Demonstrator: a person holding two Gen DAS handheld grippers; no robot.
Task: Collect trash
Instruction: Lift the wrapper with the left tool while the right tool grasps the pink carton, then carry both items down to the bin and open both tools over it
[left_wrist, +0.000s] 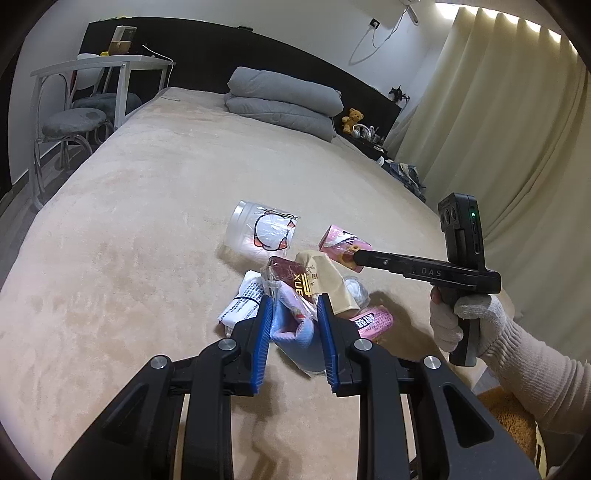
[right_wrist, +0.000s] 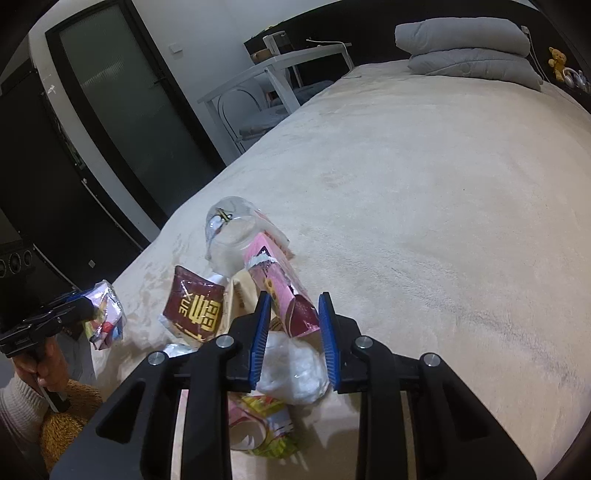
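On beige bed (left_wrist: 147, 229), small heap of trash near foot edge. At heap's left, white printed wrapper (left_wrist: 240, 304); behind, clear plastic cup (left_wrist: 262, 230) on its side; maroon packet (left_wrist: 291, 277) and tan packet (left_wrist: 325, 273) in the middle; pink carton (left_wrist: 341, 242) at right rear, pink wrapper (left_wrist: 373, 319) at right front. Left gripper (left_wrist: 295, 306) closed narrow on crumpled bluish wrapper (left_wrist: 295, 332), lifted beside the heap in right wrist view (right_wrist: 105, 314). Right gripper (right_wrist: 295, 314) partly open, blue pads (right_wrist: 260, 332) either side of pink carton (right_wrist: 280, 288), contact not clear; white crumpled plastic (right_wrist: 291, 365) below. Far back: grey pillows (left_wrist: 284, 99), teddy (left_wrist: 352, 118), white desk (left_wrist: 110, 66), curtain (left_wrist: 498, 110).
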